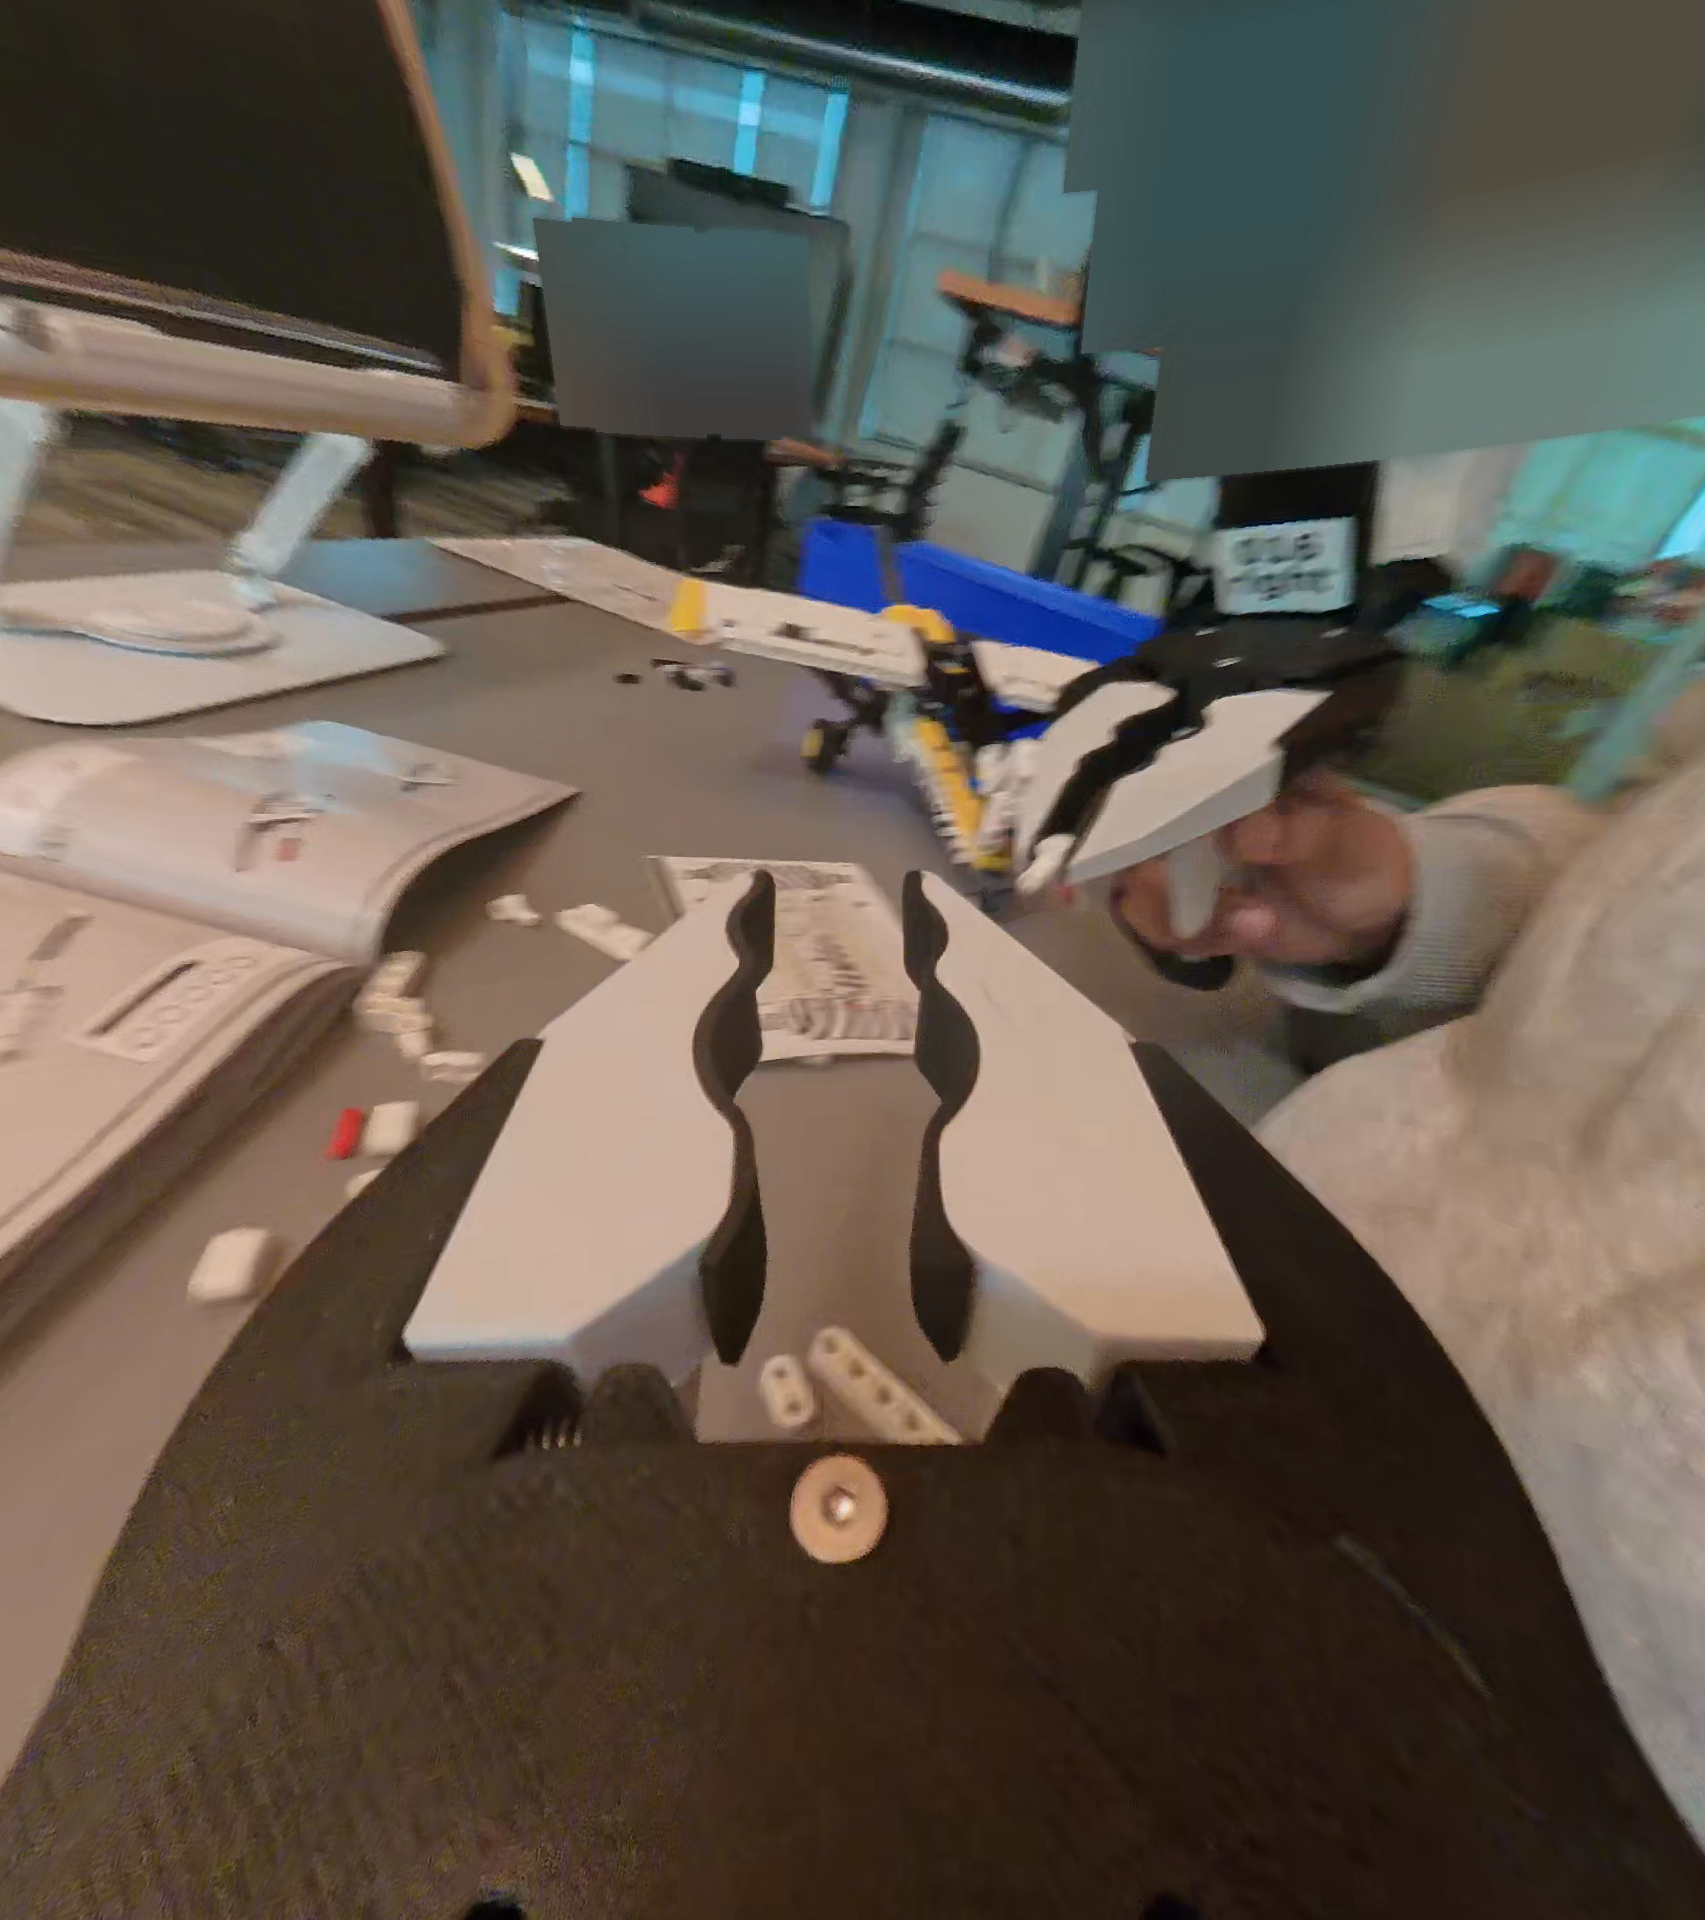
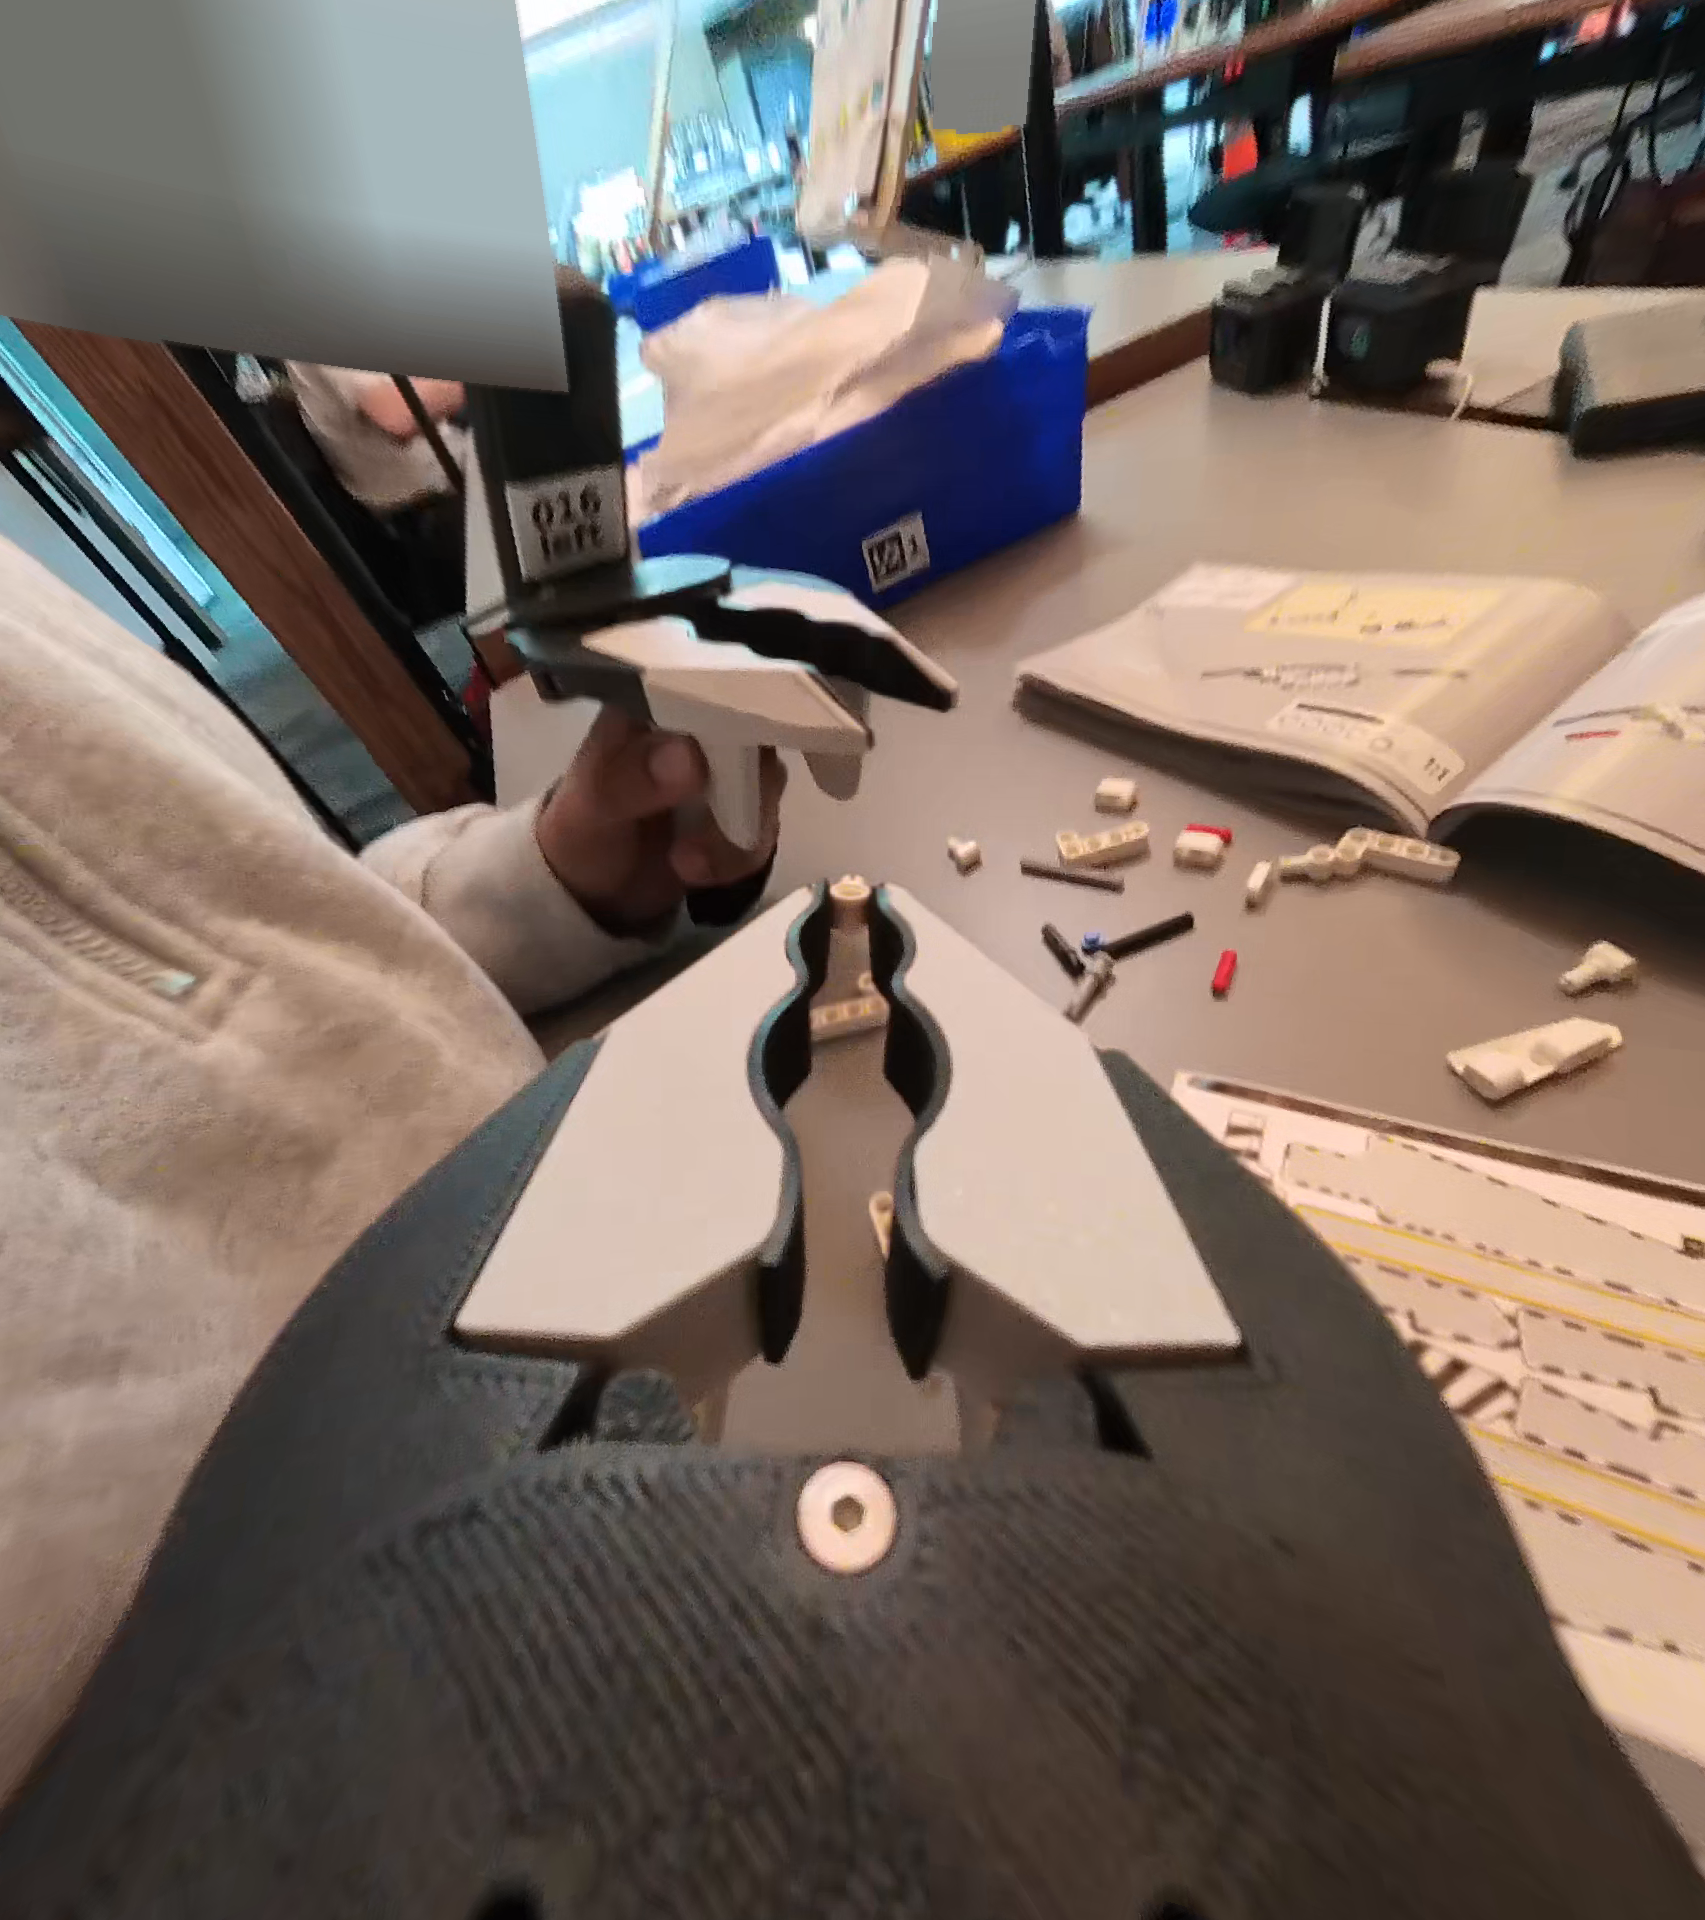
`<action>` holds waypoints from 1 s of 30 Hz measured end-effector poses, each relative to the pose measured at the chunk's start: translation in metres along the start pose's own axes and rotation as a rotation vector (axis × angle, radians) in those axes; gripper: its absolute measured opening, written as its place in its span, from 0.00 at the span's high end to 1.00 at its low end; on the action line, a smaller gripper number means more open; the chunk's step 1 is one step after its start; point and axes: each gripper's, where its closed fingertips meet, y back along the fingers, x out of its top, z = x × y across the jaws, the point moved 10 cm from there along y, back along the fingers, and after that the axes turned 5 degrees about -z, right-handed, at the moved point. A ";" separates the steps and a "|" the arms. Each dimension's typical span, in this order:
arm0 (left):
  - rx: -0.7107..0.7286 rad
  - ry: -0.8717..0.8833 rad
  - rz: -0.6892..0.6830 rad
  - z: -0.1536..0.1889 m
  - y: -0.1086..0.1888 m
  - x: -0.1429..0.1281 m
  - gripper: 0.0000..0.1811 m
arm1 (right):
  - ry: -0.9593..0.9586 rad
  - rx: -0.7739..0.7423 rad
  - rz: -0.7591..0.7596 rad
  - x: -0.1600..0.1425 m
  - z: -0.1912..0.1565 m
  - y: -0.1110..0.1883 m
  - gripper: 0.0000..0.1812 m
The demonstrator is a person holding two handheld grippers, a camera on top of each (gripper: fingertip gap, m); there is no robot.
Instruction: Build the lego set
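Right gripper (image 2: 848, 899) has its jaws narrow and pinches a small tan piece (image 2: 848, 914) at the tips, while the left gripper (image 1: 837, 894) hangs over the grey table (image 1: 723, 769) with its jaws apart and nothing between them. Loose white, black and red pieces (image 2: 1212, 842) lie scattered on the table beside the open manual (image 2: 1347, 675), with a sticker sheet (image 2: 1554, 1351) near them. Farther back stands the yellow and black model (image 1: 931, 717), in front of a blue bin (image 1: 1014, 597); it is blurred, so its shape is perhaps a vehicle.
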 end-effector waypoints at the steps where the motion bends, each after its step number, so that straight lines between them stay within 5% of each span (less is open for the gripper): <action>1: 0.079 -0.040 -0.001 -0.002 0.002 -0.001 0.86 | -0.002 0.006 0.025 0.000 0.002 0.000 0.97; 6: 0.252 -0.177 0.058 0.005 0.006 0.002 0.83 | 0.085 0.089 0.169 0.001 0.003 0.001 0.97; 10: 0.301 -0.080 0.021 0.005 0.001 0.005 0.82 | 0.110 0.164 0.321 -0.007 0.003 0.011 0.97; 15: 0.460 -0.017 0.167 0.041 0.002 0.021 0.81 | -0.013 0.137 0.439 -0.026 0.011 0.042 0.97; 17: 0.552 -0.032 0.176 0.060 -0.002 0.024 0.82 | -0.096 0.232 0.510 -0.028 0.014 0.051 0.98; 22: 0.665 -0.102 0.170 0.099 -0.027 0.037 0.84 | -0.016 0.286 0.410 -0.028 0.013 0.059 0.97; 26: 0.584 -0.092 0.163 0.105 -0.047 0.037 0.83 | 0.045 0.290 0.408 -0.026 0.010 0.064 0.97; 30: 0.540 -0.171 0.138 0.099 -0.036 0.027 0.81 | 0.038 0.250 0.405 -0.024 0.012 0.059 0.97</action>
